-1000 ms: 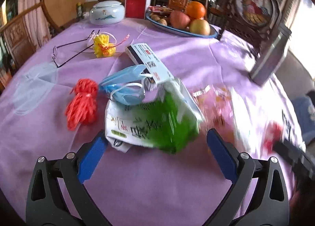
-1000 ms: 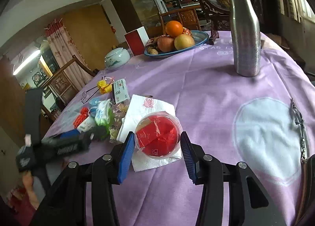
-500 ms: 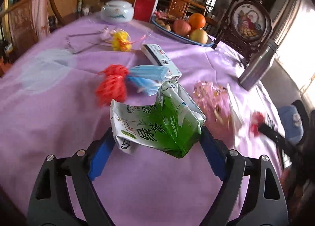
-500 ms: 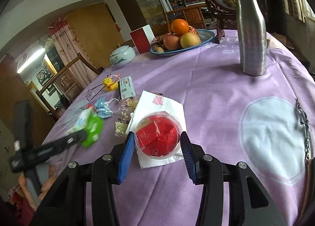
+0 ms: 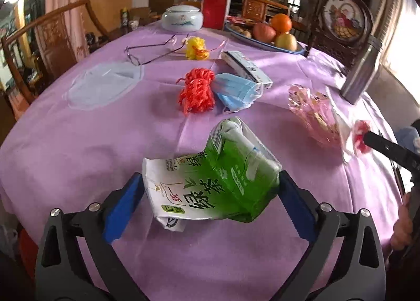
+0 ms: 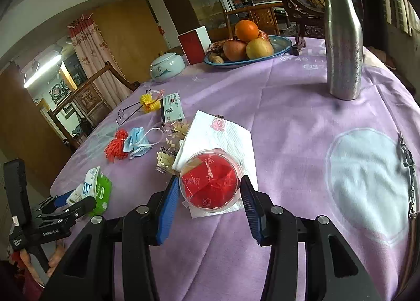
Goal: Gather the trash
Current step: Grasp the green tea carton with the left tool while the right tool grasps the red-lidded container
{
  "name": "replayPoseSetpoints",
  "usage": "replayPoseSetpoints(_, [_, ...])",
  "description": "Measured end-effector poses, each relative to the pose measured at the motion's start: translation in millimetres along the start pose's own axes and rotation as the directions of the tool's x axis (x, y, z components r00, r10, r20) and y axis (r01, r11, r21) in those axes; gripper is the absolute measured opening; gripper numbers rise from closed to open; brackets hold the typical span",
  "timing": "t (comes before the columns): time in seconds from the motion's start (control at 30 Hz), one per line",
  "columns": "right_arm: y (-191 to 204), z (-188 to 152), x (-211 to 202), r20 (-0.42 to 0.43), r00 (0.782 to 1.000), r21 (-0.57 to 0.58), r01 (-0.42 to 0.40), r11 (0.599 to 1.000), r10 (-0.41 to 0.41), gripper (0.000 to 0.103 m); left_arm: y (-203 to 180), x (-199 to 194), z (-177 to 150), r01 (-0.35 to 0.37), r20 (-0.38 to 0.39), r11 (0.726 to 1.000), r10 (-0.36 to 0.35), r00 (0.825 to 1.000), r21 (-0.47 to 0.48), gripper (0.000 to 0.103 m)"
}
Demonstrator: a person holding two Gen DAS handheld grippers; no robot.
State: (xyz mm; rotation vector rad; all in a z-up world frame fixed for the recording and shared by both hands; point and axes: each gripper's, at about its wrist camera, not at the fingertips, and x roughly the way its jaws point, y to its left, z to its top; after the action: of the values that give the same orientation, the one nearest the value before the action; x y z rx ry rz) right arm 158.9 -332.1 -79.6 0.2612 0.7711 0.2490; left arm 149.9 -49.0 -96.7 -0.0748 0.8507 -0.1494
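My left gripper (image 5: pixel 210 191) is shut on a crushed green and white tea carton (image 5: pixel 210 185) and holds it above the near edge of the purple table; it also shows in the right wrist view (image 6: pixel 92 191). My right gripper (image 6: pixel 208 194) is shut on a clear plastic cup with red wrappers inside (image 6: pixel 208 181), over a white napkin (image 6: pixel 220 135). On the table lie a blue face mask (image 5: pixel 236 91), a red mesh bundle (image 5: pixel 197 93), a yellow bundle (image 5: pixel 195 48), a small box (image 5: pixel 245 69) and a clear flowered wrapper (image 5: pixel 312 112).
Eyeglasses (image 5: pixel 149 52), a white lidded jar (image 5: pixel 182 17), a red box (image 5: pixel 215 11) and a fruit plate (image 5: pixel 265 38) stand at the far side. A steel bottle (image 6: pixel 342 38) stands at the right. A metal chain (image 6: pixel 407 164) lies near the right edge. Wooden chairs surround the table.
My left gripper closed on the tea carton, lifted it off the table and drew it back toward the near edge. The right gripper stayed on the cup.
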Motion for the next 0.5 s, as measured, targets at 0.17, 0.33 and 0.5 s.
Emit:
replayPoseSetpoints(0.17, [1,0,1,-0.007,1.0,-0.006,-0.004,1.0,0.004,0.048,-4,1,1,-0.029,0.01,0.999,0.029,1.0,-0.02,0.097])
replayPoseSetpoints(0.33, [3,-1,0,-0.002,1.0,-0.01,-0.011,1.0,0.011,0.047,0,-4,-1,-0.01,0.03,0.999,0.012,0.999,-0.042,0.091])
replayPoseSetpoints(0.5, [3,0,-4,0.018,1.0,-0.014,-0.026,1.0,0.026,0.047,10,-38,-1,0.034,0.143,0.998,-0.026,0.989,-0.053,0.085])
